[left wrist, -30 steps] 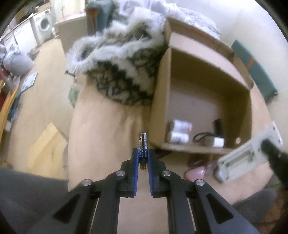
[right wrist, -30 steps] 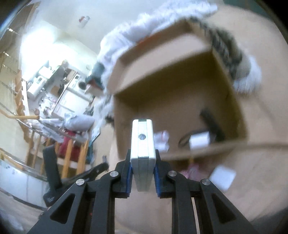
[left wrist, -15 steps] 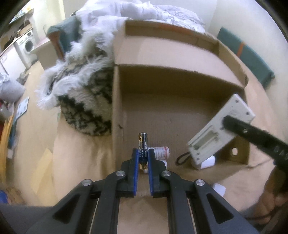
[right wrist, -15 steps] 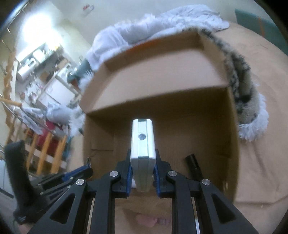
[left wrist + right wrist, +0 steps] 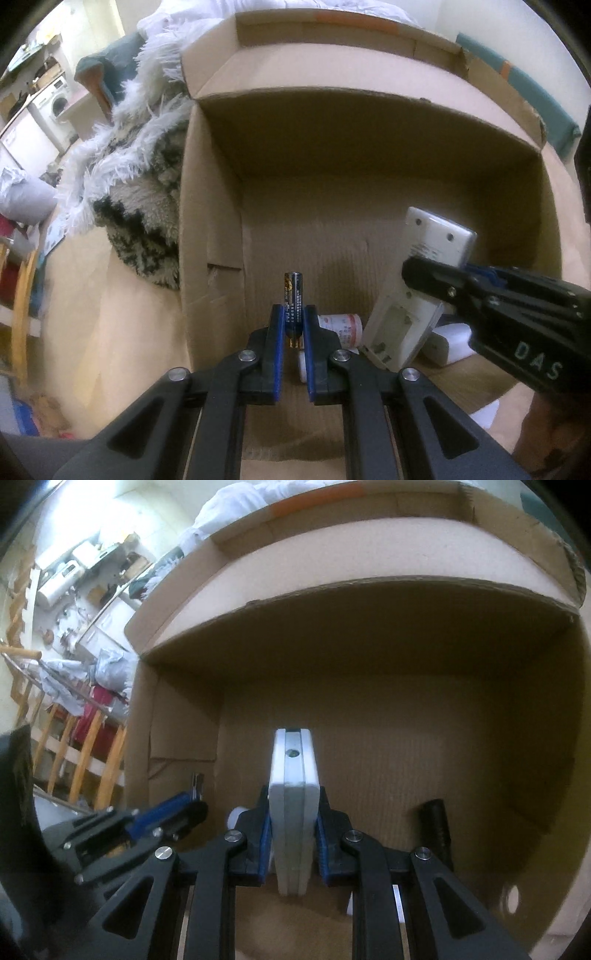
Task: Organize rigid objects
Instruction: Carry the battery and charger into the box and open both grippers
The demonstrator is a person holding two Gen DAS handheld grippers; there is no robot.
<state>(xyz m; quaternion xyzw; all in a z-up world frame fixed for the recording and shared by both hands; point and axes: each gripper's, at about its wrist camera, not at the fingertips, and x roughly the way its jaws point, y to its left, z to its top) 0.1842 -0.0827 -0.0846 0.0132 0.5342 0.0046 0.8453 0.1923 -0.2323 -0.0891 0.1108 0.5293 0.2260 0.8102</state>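
Note:
My left gripper [image 5: 293, 314] is shut on a dark battery [image 5: 293, 295], held upright over the near left part of the open cardboard box [image 5: 214, 206]. My right gripper [image 5: 293, 797] is shut on a flat white remote-like device [image 5: 293, 775] and holds it inside the box [image 5: 184, 716]; the device also shows in the left wrist view [image 5: 417, 291]. The left gripper with the battery shows at the lower left of the right wrist view [image 5: 192, 797]. A white bottle with red print [image 5: 340, 326] and a white adapter [image 5: 452, 341] lie on the box floor.
A fluffy black-and-white blanket [image 5: 140, 192] lies against the box's left wall. A black cylinder [image 5: 437, 823] lies at the box's right side. The box stands on a tan surface [image 5: 110, 332]. A cluttered room [image 5: 74, 590] lies to the left.
Both grippers have moved forward into the box with their objects. The box now fills both views, and the white device sits lower over the box floor.

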